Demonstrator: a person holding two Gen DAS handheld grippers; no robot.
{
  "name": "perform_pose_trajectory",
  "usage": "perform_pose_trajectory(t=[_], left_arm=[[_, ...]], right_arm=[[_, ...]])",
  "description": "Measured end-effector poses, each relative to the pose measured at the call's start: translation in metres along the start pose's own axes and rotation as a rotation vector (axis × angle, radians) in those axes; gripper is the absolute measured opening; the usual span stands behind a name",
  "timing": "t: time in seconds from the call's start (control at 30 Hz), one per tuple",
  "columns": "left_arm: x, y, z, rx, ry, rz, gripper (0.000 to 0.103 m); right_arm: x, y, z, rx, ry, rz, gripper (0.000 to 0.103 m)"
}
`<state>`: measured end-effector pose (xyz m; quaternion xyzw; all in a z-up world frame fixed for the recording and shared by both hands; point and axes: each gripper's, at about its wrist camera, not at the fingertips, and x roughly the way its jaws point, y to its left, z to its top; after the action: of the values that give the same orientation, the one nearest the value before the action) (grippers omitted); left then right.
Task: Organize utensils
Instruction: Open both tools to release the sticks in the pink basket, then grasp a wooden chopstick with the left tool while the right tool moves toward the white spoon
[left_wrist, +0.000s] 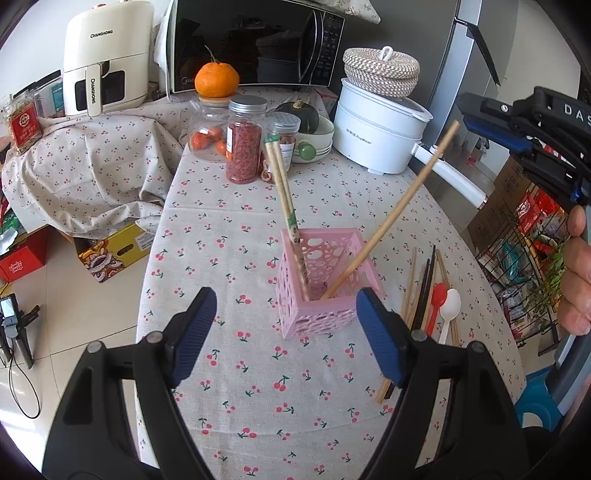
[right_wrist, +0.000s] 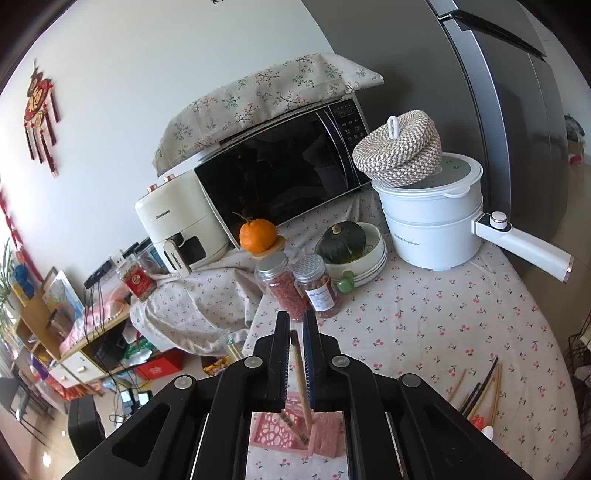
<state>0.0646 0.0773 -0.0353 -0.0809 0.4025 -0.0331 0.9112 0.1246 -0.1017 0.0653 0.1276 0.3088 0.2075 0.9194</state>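
A pink perforated holder (left_wrist: 325, 280) stands on the cherry-print tablecloth (left_wrist: 258, 387). Two chopsticks with green tips (left_wrist: 282, 184) lean in it, and one plain wooden chopstick (left_wrist: 399, 210) stands slanted right. My left gripper (left_wrist: 286, 332) is open and empty, just in front of the holder. My right gripper (right_wrist: 295, 343) sits above the holder (right_wrist: 280, 428), with the plain chopstick (right_wrist: 301, 380) between its nearly closed pads; it shows at the upper right of the left view (left_wrist: 524, 122). Loose chopsticks (left_wrist: 421, 288), a red spoon (left_wrist: 437, 299) and a white spoon (left_wrist: 450, 306) lie right of the holder.
Jars (left_wrist: 245, 140), an orange (left_wrist: 217, 79), a squash in bowls (left_wrist: 306, 118), a white pot with woven lid (left_wrist: 380, 122), a microwave (left_wrist: 255, 40) and an air fryer (left_wrist: 107, 55) crowd the far side. A wire rack (left_wrist: 524, 258) stands at the right table edge.
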Motion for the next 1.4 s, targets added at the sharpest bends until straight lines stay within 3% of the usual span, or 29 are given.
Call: perform_pose_trajectory(t=[0.07,0.13,0.33,0.77,1.1,1.4], left_arm=[[0.0,-0.003,-0.001,0.011,0.002,-0.005,0.08],[0.0,-0.007,-0.002,0.024,0.007,-0.011,0.081],[0.009,-0.023,-0.008,0.073,0.047,-0.017,0.082],[0.02,-0.068,-0.013,0.164,0.095,-0.043,0.083],[0.04,-0.116,-0.015,0.234,0.133,-0.068,0.083],[0.074,-0.146,-0.013,0.247,0.228,-0.062,0.083]], right_arm=[[-0.004,-0.003,0.002,0.019,-0.005,0.011,0.052],[-0.014,-0.007,0.003,0.036,-0.035,0.031,0.068],[-0.041,-0.022,0.006,0.024,-0.076,-0.002,0.087],[-0.067,-0.08,-0.015,-0.072,-0.009,-0.203,0.097],[-0.069,-0.128,-0.033,-0.092,0.104,-0.352,0.103],[-0.051,-0.163,-0.046,-0.05,0.268,-0.438,0.103]])
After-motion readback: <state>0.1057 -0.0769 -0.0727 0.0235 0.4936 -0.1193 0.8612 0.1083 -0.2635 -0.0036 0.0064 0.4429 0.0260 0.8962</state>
